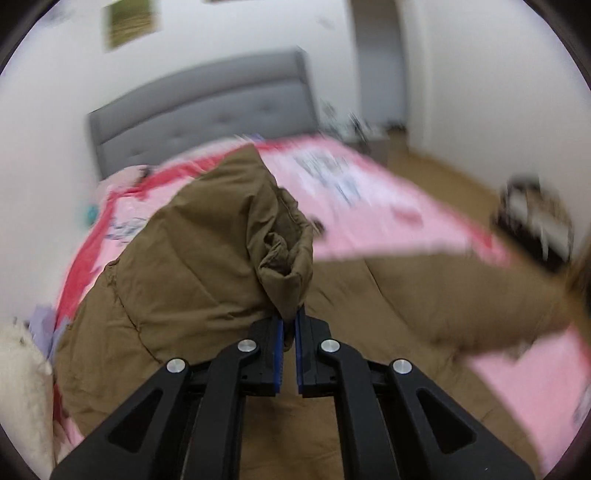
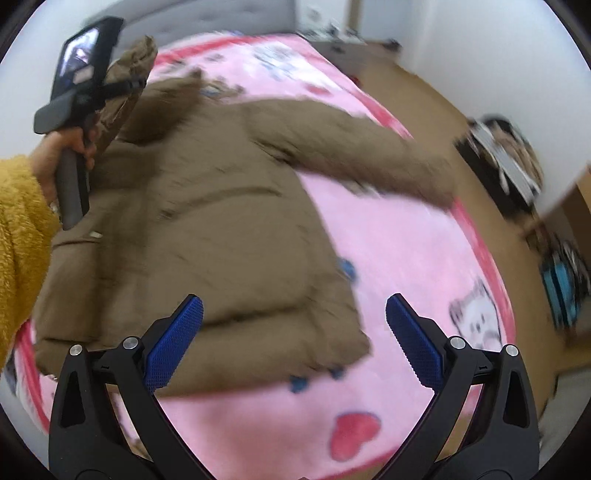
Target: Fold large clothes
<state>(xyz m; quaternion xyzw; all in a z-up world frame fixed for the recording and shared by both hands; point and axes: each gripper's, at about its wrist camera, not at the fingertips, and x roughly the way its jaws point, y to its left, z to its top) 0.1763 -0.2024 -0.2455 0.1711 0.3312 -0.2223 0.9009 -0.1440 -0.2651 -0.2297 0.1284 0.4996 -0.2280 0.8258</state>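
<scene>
Brown jacket (image 2: 207,221) sleeve clamped by left hand-held gripper (image 1: 289,319), pink blanket (image 2: 388,266) bare rightward.

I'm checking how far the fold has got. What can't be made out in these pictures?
- Left wrist view: jacket sleeve end at right, smeared by blur.
- Right wrist view: left gripper tips, buried in the sleeve.
- Both views: blanket print, blurred.

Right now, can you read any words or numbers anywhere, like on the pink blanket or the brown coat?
No text can be read.
Pink blanket: dark marks near the headboard end, too blurred to read.
Brown coat: a small pale tag near its left edge, too small to read.
Wall picture: blurred, no words legible.
</scene>
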